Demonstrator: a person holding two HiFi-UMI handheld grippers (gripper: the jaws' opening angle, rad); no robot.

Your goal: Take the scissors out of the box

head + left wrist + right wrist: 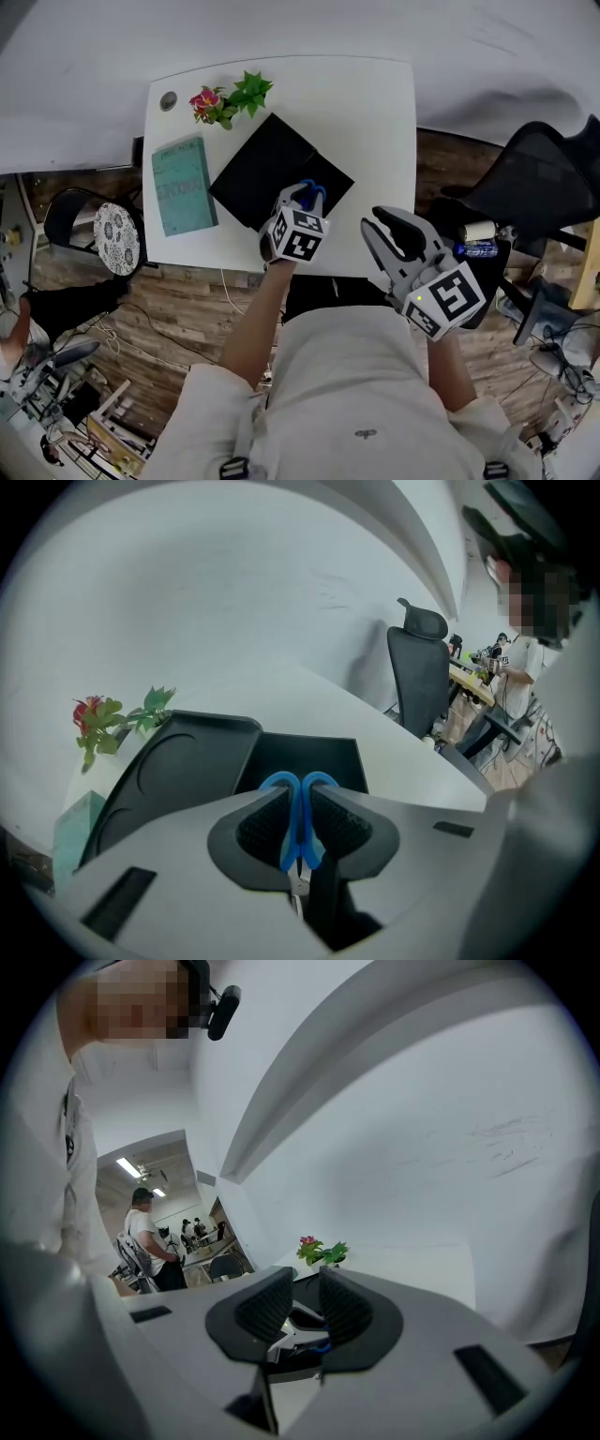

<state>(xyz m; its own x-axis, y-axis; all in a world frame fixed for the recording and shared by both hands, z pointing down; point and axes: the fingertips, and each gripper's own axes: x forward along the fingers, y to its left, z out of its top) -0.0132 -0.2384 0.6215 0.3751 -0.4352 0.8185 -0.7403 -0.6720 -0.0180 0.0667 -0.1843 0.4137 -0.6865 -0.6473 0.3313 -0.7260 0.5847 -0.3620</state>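
Scissors (298, 819), blue-handled, appear to be partway out. On the white desk (375, 112) the black box (267, 169) lies open, and at its 4 o'clock corner the left gripper (302, 195) has its fingers clamped on the handles. The next move looks like a clean lift clear of the box. The right gripper (382, 225), at 3 o'clock, hangs empty with its fingers apart. Only the left gripper view shows the clamp; the head view shows the box's place on the desk.
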